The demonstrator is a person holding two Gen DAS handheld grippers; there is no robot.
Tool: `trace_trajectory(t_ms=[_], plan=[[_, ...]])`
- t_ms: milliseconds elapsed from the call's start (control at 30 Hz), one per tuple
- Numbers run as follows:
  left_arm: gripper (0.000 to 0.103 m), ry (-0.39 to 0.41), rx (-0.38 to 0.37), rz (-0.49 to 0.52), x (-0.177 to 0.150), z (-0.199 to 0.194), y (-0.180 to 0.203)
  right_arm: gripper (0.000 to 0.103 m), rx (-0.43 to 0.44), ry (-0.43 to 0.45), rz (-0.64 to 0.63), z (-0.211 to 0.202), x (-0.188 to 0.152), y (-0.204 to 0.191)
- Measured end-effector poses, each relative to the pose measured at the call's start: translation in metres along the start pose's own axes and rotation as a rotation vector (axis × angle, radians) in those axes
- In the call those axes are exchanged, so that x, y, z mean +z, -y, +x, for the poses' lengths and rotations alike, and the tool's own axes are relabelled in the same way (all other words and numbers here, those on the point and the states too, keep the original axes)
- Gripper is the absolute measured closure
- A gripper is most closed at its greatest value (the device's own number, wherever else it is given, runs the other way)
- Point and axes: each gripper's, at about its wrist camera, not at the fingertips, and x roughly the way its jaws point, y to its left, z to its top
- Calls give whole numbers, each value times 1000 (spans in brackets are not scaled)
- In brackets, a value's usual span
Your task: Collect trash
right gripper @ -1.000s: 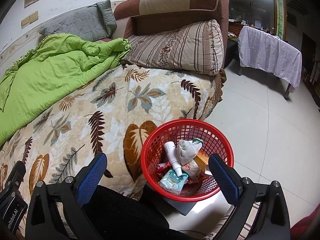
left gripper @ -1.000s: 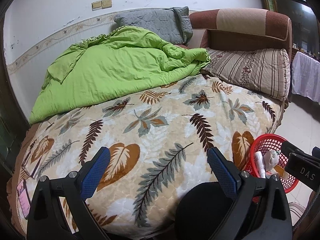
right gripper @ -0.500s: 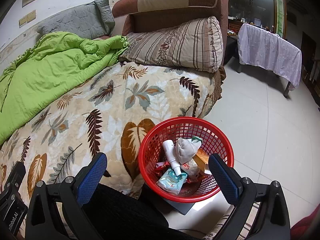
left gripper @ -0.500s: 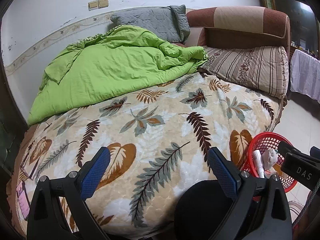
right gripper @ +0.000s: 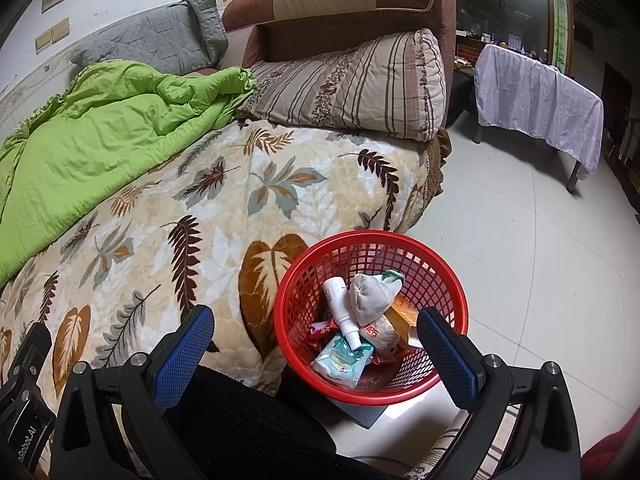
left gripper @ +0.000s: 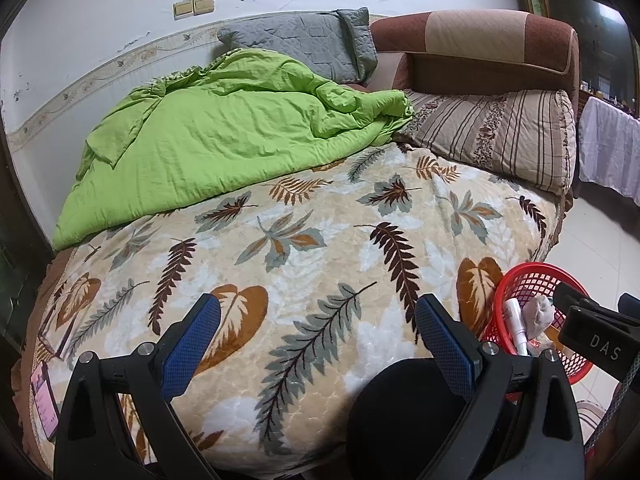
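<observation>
Both grippers are empty right now. The left gripper (left gripper: 318, 338) has its blue pads spread wide with nothing between them, sitting at the bottom of its frame over the leaf-print blanket (left gripper: 304, 240). Same for the right gripper (right gripper: 316, 350): jaws wide apart, holding nothing, low in its frame with the red basket (right gripper: 448, 280) just past its right finger.

The trash is all in that basket, lower centre-right of the right wrist view, on the floor tight against the edge of the bed. In the left view the basket (left gripper: 532, 280) only peeks in at the lower right, partly hidden behind the other gripper.

Inside there's a white spray bottle (right gripper: 340, 308). Its long axis runs diagonally from upper left to lower right in the frame, nozzle end pointing down into the pile, base up toward the rim. Next to it is a knotted grey bag (right gripper: 370, 298), then a teal wipes pack (right gripper: 340, 360) lying flat at the bottom, plus some red and orange wrappers I can't read.

My read: this looks like the tail end. I can't spot any loose trash on the blanket, the green quilt (left gripper: 224, 144) or the floor (right gripper: 540, 260), though there's something pinkish at the far lower left of the left view that I can't identify. Next move would probably be scanning for leftovers, or closing one gripper on the basket rim to carry it off.
</observation>
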Motion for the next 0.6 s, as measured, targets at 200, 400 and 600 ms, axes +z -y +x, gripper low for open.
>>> trace_trajectory(t_ms=[200,400,600], plan=[[6,1,-2,-1,0,0,-1,1,0,0,-2,0,0,0],[6,-2,-3,-4,1,1,-2,1,-1,-1,-4,1,0,1],[6,-2,-2,-3,2,1,-6,1,1,-1,-16,4,-3,-1]])
